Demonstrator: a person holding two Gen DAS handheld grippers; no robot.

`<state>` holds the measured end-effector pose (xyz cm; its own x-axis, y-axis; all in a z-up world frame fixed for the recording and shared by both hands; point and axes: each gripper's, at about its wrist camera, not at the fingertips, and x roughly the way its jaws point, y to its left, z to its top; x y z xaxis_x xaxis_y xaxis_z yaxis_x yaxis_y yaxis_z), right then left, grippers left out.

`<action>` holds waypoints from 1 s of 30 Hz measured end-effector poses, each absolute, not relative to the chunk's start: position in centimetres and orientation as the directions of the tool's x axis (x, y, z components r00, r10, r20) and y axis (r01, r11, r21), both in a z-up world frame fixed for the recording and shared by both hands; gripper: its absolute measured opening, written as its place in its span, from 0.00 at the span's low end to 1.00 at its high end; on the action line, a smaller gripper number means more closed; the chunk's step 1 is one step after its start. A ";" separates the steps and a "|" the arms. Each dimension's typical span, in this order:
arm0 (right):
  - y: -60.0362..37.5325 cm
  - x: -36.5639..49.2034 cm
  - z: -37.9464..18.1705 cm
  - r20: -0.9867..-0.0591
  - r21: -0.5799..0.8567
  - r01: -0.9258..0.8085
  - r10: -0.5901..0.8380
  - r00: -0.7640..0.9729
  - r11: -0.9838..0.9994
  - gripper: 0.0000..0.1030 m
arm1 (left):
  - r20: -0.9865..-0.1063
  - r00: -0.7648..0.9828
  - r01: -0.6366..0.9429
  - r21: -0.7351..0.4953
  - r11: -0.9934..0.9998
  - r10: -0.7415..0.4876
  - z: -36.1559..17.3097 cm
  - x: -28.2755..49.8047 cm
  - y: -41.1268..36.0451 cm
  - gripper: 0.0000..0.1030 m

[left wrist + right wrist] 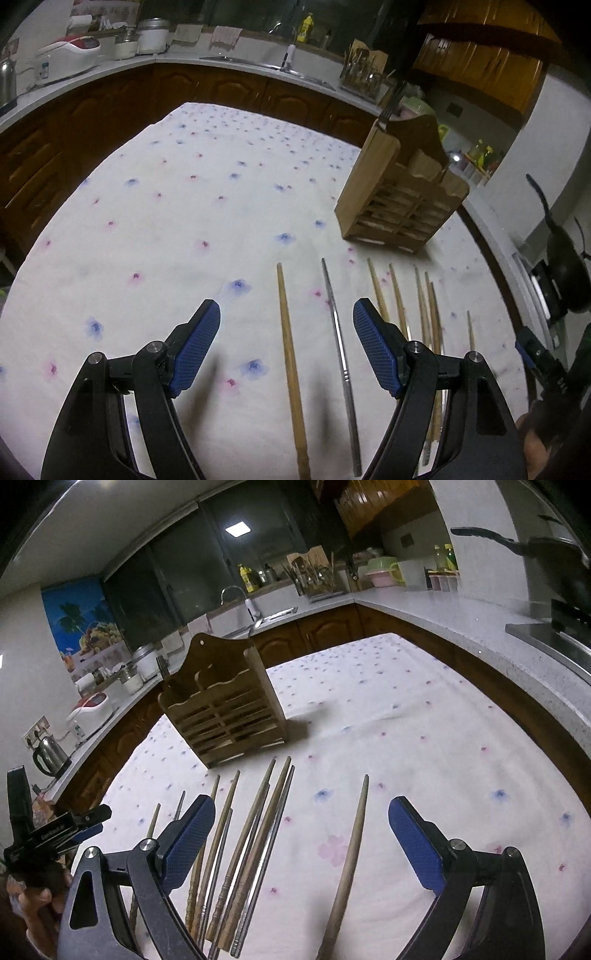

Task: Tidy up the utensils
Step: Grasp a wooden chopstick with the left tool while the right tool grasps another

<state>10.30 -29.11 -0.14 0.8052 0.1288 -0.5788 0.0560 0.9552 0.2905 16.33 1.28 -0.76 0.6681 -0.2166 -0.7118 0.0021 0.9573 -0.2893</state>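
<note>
We hold both claws low over the bench point(155, 206), which is covered by a flowered cloth, and neither grips anything. The left claw point(286, 347) stands wide open; between its pads, in the lower centre of the left wrist view, lie one wooden chopstick point(290, 354) and one metal chopstick point(338, 347), side by side but apart. The right claw point(301, 834) is also spread wide; in the right wrist view a lone wooden chopstick point(351, 853) lies between its pads, while a crowded bundle of chopsticks point(251, 834) lies near its left pad, several touching or overlapping. The wooden utensil holder point(221, 705) stands upright in the middle left of that view, beyond the chopstick tips; a dark fork handle appears to stick out of one rear slot. Nothing else is sorted yet, by our reading. Risks from here: closing the left claw as it stands could catch both sticks or pinch neither squarely, since they are thin and flat on soft cloth. A thin stick held near one end may swivel in the pads. The bundle may roll or scatter if a pad nudges it. The two claws work close together, so a clash looks possible.
</note>
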 end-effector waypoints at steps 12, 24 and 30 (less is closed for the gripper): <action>-29.2 13.0 -1.9 -0.663 0.227 0.090 0.086 0.744 0.970 0.79 | -0.792 0.573 0.015 -0.245 0.969 -0.210 -2.9 19.0 0.1 0.56; -31.0 17.0 -4.5 -0.758 0.173 0.152 0.033 0.652 0.973 0.44 | -0.836 0.512 0.041 -0.205 0.978 -0.197 -4.3 22.8 -1.3 0.39; -30.4 18.3 -5.8 -0.790 0.078 0.145 -0.027 0.612 0.986 0.38 | -0.842 0.523 0.072 -0.113 0.991 -0.134 -5.2 22.9 -2.5 0.21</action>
<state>18.31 -30.43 -5.82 0.6119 -0.0272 -0.7905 0.1449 0.9863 0.0782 22.94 -2.51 -5.23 0.5225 -0.1340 -0.8420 0.0717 0.9910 -0.1132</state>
